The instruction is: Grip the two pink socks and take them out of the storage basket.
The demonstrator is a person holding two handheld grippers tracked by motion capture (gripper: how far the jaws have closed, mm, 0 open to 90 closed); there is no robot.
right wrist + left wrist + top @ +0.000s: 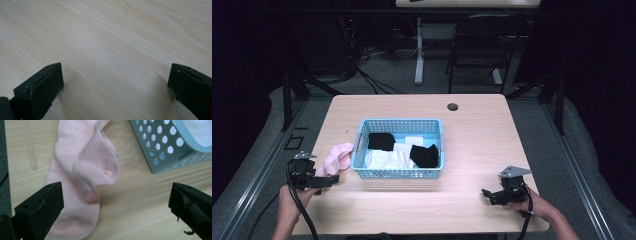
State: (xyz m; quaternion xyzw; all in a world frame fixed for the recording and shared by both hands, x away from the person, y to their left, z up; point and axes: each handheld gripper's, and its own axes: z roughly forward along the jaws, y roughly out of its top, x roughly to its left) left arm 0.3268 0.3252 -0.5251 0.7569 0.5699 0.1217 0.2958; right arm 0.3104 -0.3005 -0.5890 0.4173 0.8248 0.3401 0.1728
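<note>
A pink sock (337, 156) (82, 172) lies crumpled on the table just left of a blue perforated basket (362, 131) (160, 147). The basket holds black and white socks (404, 150). My left gripper (326, 181) (116, 210) hovers at the sock's near end, open, its jaws set wide with the sock's lower part between them and not touching. My right gripper (488, 194) (115, 90) sits low over bare wood at the front right, open, nothing between its jaws.
The wooden table (472, 135) has a round cable hole (453, 106) at its far edge. A dark chair (482, 45) and a white table leg (419, 50) stand beyond it. Cables trail from both grippers.
</note>
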